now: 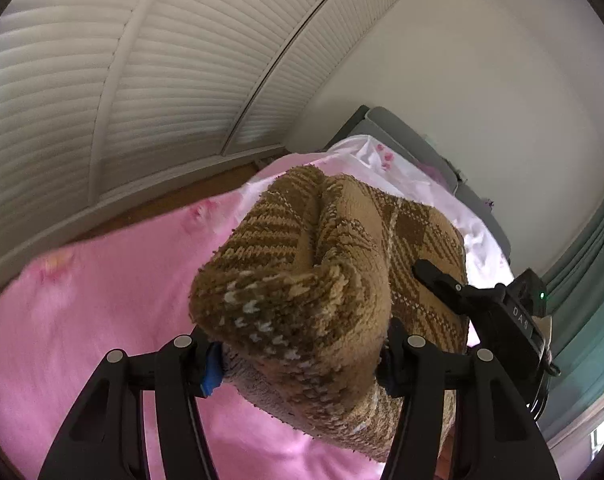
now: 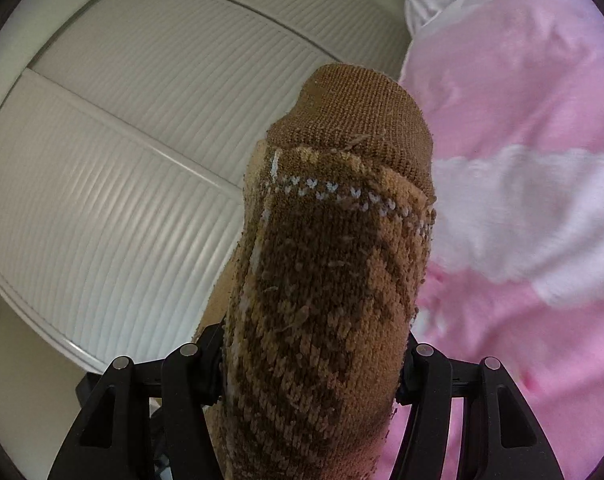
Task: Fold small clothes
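Spreading beneath everything: a pink bedspread (image 1: 102, 320) is seen under both grippers, with a white patch further up the bed.
Backdrop: white louvred doors (image 1: 122, 80) are seen beyond the bed's edge, across a strip of wooden floor (image 1: 150, 208).
Garment: a brown patterned knitted sock (image 1: 302, 280) is held off the bedspread, between the two grippers.
Long axis: the sock runs forward along each gripper's fingers; in the right view its plain brown cuff (image 2: 362, 120) points away from the camera.
Left gripper (image 1: 302, 354): the jaws are held partly apart, closed onto a thick bunched end of the sock.
Right gripper (image 2: 312, 376): the jaws are likewise clamped across the sock's width; one finger (image 1: 438, 280) is seen pressed on the fabric in the left view.
Nearer hand: neither is judged nearer, as both already grip the sock.
Deciding relation: the ends are close together and the fabric is doubled, so a fold is judged to be in hand.
Open room: bare bedspread lies below and left; the bed's edge towards the floor is near.
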